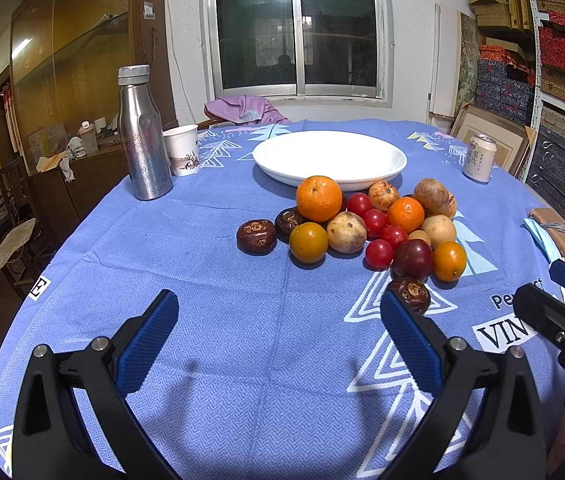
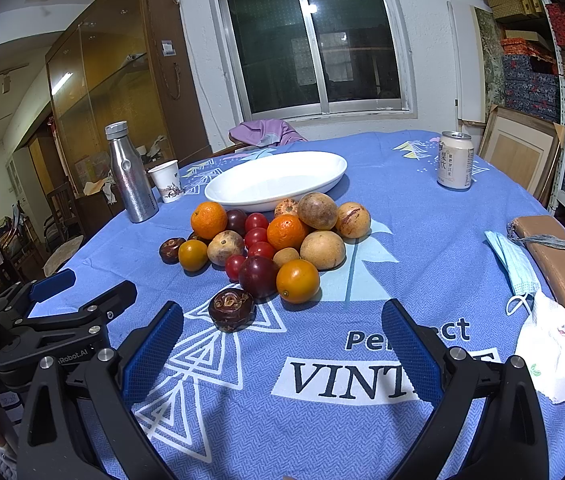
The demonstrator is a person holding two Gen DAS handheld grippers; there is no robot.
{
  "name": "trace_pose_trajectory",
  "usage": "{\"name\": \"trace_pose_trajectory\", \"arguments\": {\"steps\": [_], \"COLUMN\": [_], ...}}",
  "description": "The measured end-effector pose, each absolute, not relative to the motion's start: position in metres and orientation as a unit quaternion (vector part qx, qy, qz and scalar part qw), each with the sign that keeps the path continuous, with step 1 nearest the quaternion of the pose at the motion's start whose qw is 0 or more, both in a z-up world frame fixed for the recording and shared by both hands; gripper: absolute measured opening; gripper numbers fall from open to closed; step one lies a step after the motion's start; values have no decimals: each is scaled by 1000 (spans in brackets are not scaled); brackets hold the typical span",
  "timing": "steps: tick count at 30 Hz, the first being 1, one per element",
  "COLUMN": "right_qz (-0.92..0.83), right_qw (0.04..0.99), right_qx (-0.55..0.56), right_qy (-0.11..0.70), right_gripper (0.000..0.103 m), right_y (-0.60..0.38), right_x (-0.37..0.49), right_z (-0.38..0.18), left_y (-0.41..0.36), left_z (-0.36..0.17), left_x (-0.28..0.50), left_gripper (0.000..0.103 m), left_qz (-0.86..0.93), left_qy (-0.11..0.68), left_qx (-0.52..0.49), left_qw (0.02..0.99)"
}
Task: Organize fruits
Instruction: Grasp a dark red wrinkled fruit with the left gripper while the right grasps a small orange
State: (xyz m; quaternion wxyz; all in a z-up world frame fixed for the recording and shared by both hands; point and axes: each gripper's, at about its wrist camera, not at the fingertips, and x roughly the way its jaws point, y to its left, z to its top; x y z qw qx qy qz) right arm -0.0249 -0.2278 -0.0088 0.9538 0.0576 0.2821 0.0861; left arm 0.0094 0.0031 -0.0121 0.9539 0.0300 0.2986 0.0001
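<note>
Now both sets of jaws are wide open and hold nothing. Ahead of them the fruit pile [image 1: 366, 224] sits on the surface, just before the empty white plate [image 1: 329, 152], probably its new home.

Your left gripper [image 1: 278, 336] and right gripper [image 2: 282, 348] are built alike: glossy black plastic arms with slotted cut-outs, silver round-headed screws at the pivots, and two fingers faced with blue, finely ribbed pads [image 2: 152, 354]. From the right wrist view, your left tool's black body carries small white lettering ending in "Robot.AI" and a side label reading "Data Acquisition System".
</note>
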Motion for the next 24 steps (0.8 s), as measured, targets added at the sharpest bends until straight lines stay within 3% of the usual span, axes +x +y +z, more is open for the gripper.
{"name": "trace_pose_trajectory", "arguments": {"steps": [5,10,16,22,24], "right_qz": [97,170,162,165,175], "right_qw": [951,911,885,872,872], "right_qx": [71,105,55,40,42], "right_qy": [287,362,433,460,456], "right_gripper": [100,100,100,99,80], "right_y": [-230,-235,-244,-244,-244], "right_x": [-22,3,37,73,78], "right_z": [-11,-27,-31,-37,-37], "left_y": [6,15,6,-5,-17], "left_z": [-15,-20,-28,-42,-41], "left_x": [11,25,63,85,81], "left_gripper": [99,99,99,99,98], "left_qz": [-40,-92,-93,-135,-153], "left_qy": [311,348,395,432,421], "left_qx": [12,-18,76,76,95], "left_qw": [949,933,911,888,889]}}
